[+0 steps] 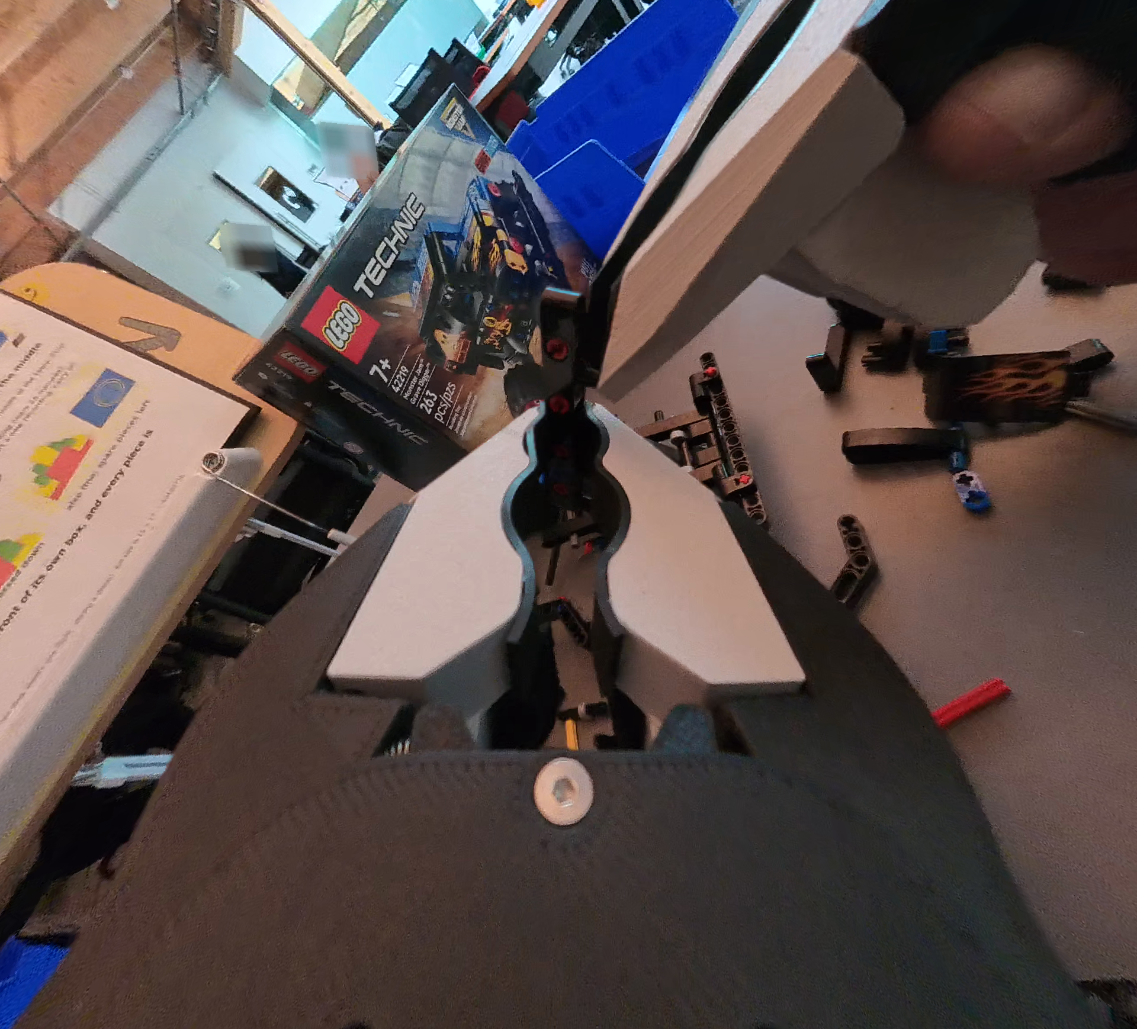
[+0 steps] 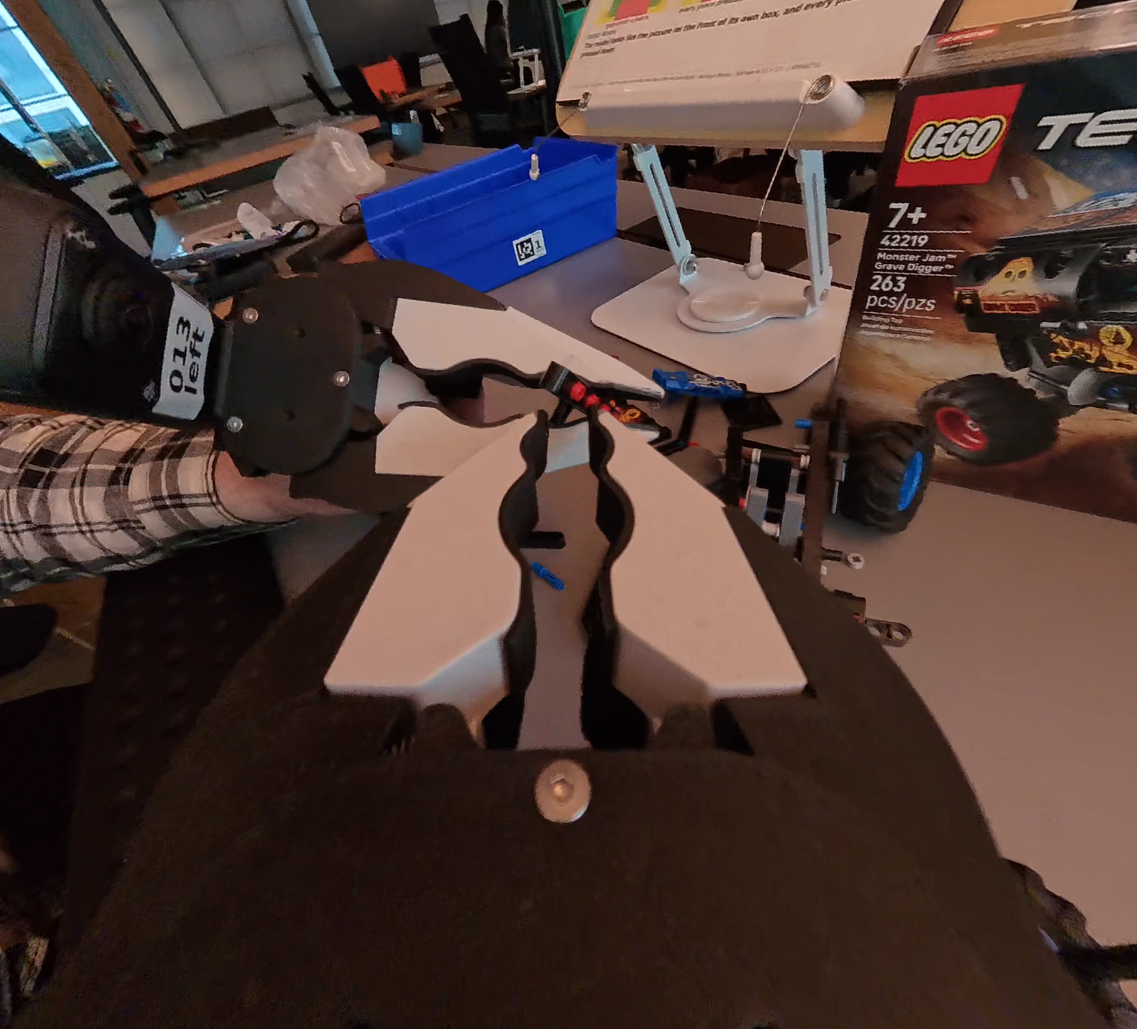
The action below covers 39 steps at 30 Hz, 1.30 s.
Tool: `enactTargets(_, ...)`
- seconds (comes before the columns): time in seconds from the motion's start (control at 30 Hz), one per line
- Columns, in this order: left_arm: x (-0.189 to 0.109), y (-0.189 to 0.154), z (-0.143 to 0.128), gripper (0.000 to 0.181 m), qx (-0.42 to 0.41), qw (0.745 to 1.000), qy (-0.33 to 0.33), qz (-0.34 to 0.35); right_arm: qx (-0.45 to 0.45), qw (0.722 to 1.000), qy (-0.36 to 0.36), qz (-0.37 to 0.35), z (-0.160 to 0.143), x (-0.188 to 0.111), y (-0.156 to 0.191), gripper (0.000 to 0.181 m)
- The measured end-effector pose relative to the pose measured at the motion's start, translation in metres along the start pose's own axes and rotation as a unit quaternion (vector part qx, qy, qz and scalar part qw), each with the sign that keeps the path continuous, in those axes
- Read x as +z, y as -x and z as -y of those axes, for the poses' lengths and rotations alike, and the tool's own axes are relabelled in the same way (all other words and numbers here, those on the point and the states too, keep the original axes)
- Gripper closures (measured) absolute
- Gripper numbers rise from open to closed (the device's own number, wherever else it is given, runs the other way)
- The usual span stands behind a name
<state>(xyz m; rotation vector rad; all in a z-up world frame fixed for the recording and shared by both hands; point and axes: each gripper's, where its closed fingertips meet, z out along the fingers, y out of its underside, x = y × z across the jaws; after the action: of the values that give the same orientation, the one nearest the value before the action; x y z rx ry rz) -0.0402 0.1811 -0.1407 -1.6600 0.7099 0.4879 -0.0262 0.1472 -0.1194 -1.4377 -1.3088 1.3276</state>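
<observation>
Fingers (image 1: 492, 483) of L gripper (image 1: 565, 415) clamp black beam w/ red pins (image 1: 558, 350).

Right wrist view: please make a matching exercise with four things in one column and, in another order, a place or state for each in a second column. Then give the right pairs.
Things:
1. black beam with red pins
2. blue bin
3. small blue pin
4. toy box

Places or states:
A. lies loose on the grey table, seen between the right gripper's fingers
B. stands upright at the right edge of the view
C. clamped in the left gripper
D. on the table behind the left gripper, left of the white stand

Pairs: 1-C, 2-D, 3-A, 4-B
</observation>
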Motion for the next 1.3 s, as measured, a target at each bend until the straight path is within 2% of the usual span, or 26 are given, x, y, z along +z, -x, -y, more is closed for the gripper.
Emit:
enactTargets(0.1,0.0,0.0,-0.001,0.175,0.013,1.0,0.007,0.009,-0.008,1.0,-0.001,-0.012,0.0,0.001,-0.003,0.175)
enactTargets(0.23,-0.004,-0.003,0.007,0.173,0.009,1.0,-0.015,-0.014,-0.014,1.0,-0.011,-0.024,0.002,-0.002,-0.007,0.179)
enactTargets(0.37,-0.014,-0.024,0.015,0.155,-0.038,0.988,-0.067,-0.131,-0.046,0.998,0.015,-0.029,-0.006,-0.009,-0.013,0.18)
enactTargets(0.43,-0.019,-0.022,0.016,0.166,-0.081,0.98,-0.085,-0.161,-0.087,0.996,0.032,-0.011,-0.009,-0.011,-0.007,0.179)
enactTargets(0.5,-0.028,-0.028,0.019,0.167,-0.077,0.97,-0.106,-0.205,-0.133,0.99,0.055,-0.002,-0.015,-0.013,-0.002,0.18)
enactTargets(0.63,-0.031,-0.04,0.014,0.173,-0.07,0.965,-0.094,-0.237,-0.181,0.98,0.079,0.033,-0.025,-0.013,0.011,0.18)
enactTargets(0.7,-0.033,-0.044,0.012,0.173,-0.058,0.962,-0.092,-0.249,-0.207,0.974,0.088,0.038,-0.031,-0.014,0.013,0.18)
enactTargets(1.0,-0.052,-0.038,0.043,0.174,-0.161,0.931,-0.161,-0.286,-0.171,0.98,0.014,0.101,-0.012,-0.032,0.027,0.179)
enactTargets(1.3,-0.059,-0.033,0.059,0.175,-0.164,0.934,-0.185,-0.257,-0.184,0.977,-0.024,0.103,-0.003,-0.041,0.033,0.179)
